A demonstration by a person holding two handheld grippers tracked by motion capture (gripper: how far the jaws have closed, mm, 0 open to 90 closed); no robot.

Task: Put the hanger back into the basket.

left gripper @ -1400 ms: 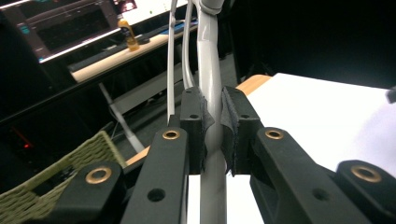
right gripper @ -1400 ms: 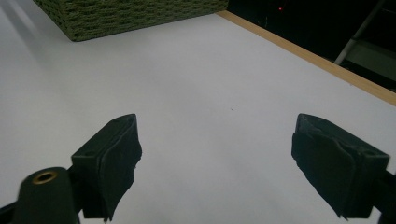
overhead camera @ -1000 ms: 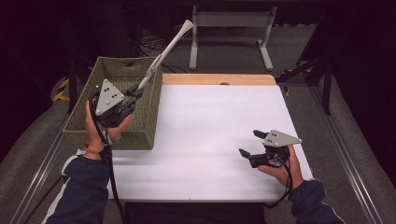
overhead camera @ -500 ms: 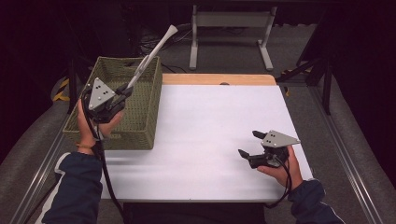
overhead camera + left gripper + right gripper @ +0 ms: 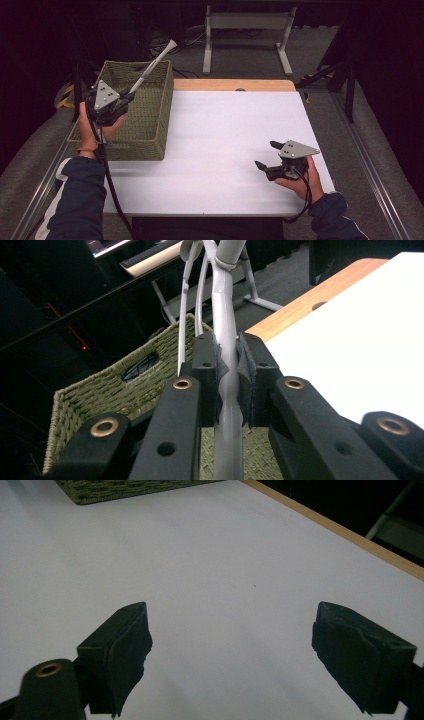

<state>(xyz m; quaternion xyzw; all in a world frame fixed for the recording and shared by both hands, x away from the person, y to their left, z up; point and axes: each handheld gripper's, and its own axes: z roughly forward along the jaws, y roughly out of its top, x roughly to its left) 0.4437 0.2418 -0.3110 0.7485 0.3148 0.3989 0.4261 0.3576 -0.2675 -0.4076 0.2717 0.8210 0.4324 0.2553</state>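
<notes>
My left gripper point(image 5: 124, 98) is shut on the handle of a long grey utensil point(image 5: 150, 67), which slants up and to the right over the green woven basket point(image 5: 150, 135) at the table's left side. In the left gripper view the pads clamp the grey handle point(image 5: 223, 300), thin wire loops run beside it, and the basket point(image 5: 100, 395) lies below. My right gripper point(image 5: 265, 154) rests open near the front right of the white table point(image 5: 225, 125). In the right gripper view the jaws point(image 5: 232, 650) stand wide apart with nothing between them.
A wooden strip point(image 5: 235, 85) edges the table's far side. A grey metal stand point(image 5: 245, 20) is on the floor behind it. A corner of the basket point(image 5: 125, 487) shows at the top of the right gripper view. Dark floor surrounds the table.
My left gripper has moved left and a little down with the utensil, so the utensil's far end now sits lower and nearer the basket. The right gripper has stayed put.
</notes>
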